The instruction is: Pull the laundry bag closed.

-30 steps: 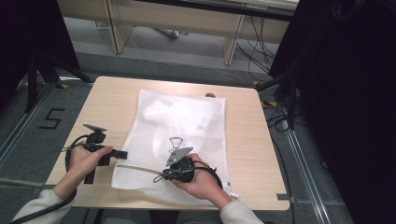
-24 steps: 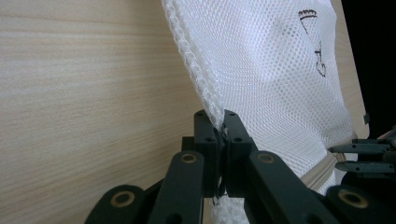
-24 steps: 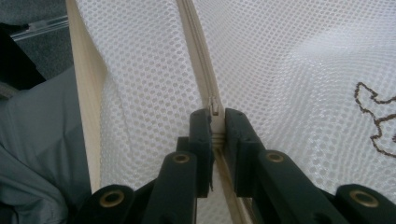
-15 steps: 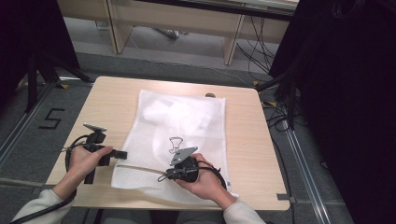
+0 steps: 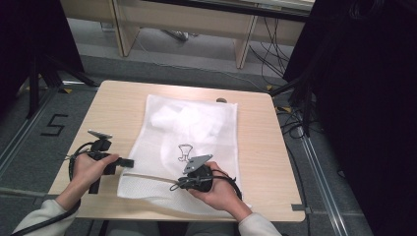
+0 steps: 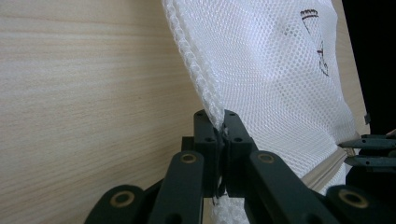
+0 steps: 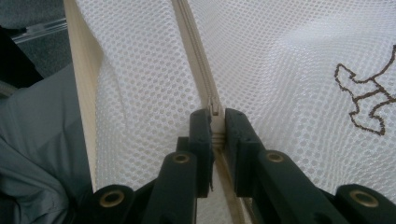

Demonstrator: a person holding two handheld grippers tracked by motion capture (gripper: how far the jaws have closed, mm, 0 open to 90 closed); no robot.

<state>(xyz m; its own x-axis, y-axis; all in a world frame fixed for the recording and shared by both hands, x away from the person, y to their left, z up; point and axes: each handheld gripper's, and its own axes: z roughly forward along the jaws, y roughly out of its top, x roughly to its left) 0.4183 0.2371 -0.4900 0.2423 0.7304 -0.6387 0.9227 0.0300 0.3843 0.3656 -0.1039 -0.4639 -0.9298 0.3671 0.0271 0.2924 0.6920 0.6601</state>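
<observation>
- The left gripper (image 6: 216, 135) has its jaws pinched tight on the stitched side edge of the mesh bag (image 5: 189, 132), right at the near left corner, so the fabric sits squeezed between the two black tips.
- The right gripper (image 7: 215, 128) is closed on the zipper pull (image 7: 214, 106). The little tab sits right between the jaw tips, and the zipper (image 7: 198, 60) runs straight away from them.
- The bag lies flat on the wooden table (image 5: 118, 110), roughly in the middle, with its zipper end nearest the person.
- It's white, with a fine honeycomb mesh you can half see through. The zipper tape is beige, and there's a small dark brown embroidered figure (image 5: 185, 151) on top. Something pale and crumpled is visible inside, in the far half, but I can't make out what.
- Count: one bag, one zipper, one embroidered figure, two grippers and one table.
- From the high view, both hands are at the near edge of the table, one at each end of the zipper line.
</observation>
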